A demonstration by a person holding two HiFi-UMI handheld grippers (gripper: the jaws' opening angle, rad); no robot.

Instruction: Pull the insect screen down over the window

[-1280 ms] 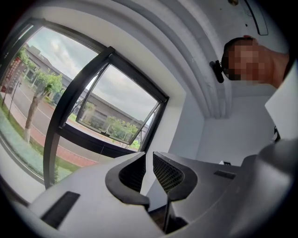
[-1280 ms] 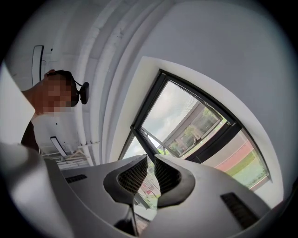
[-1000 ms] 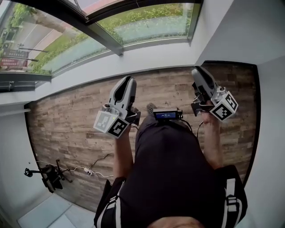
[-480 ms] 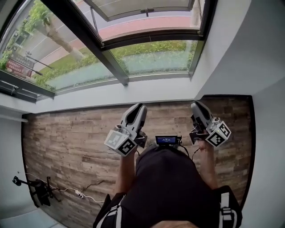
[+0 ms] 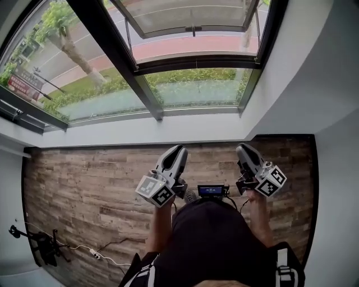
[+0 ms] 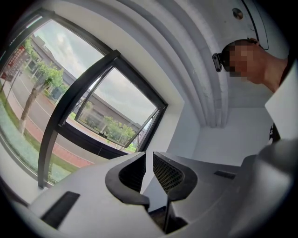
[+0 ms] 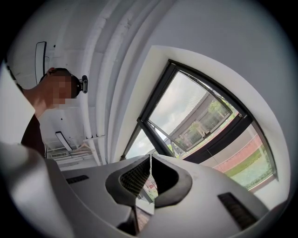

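The window (image 5: 148, 95) has dark frames, and its upper sash (image 5: 190, 14) is swung open outward, with a handle (image 5: 193, 28) on its lower rail. I cannot pick out an insect screen in any view. My left gripper (image 5: 179, 149) is held level above the wooden floor, short of the white wall under the window. Its jaws (image 6: 149, 154) stand a narrow gap apart with nothing between them. My right gripper (image 5: 242, 148) is beside it, tilted slightly upward. Its tips (image 7: 150, 157) meet, and nothing is held. Both point toward the window (image 7: 200, 116).
A white wall (image 5: 331, 112) closes the right side. The white ledge (image 5: 168, 126) runs under the glass. A small device with a blue screen (image 5: 212, 190) hangs at the person's chest. A black stand with a cable (image 5: 39, 246) lies on the plank floor (image 5: 84, 185) at lower left.
The head view has tilted up, so more of the window and its open sash shows. Both grippers sit lower in the picture and nearer the window wall. Their jaws look unchanged.
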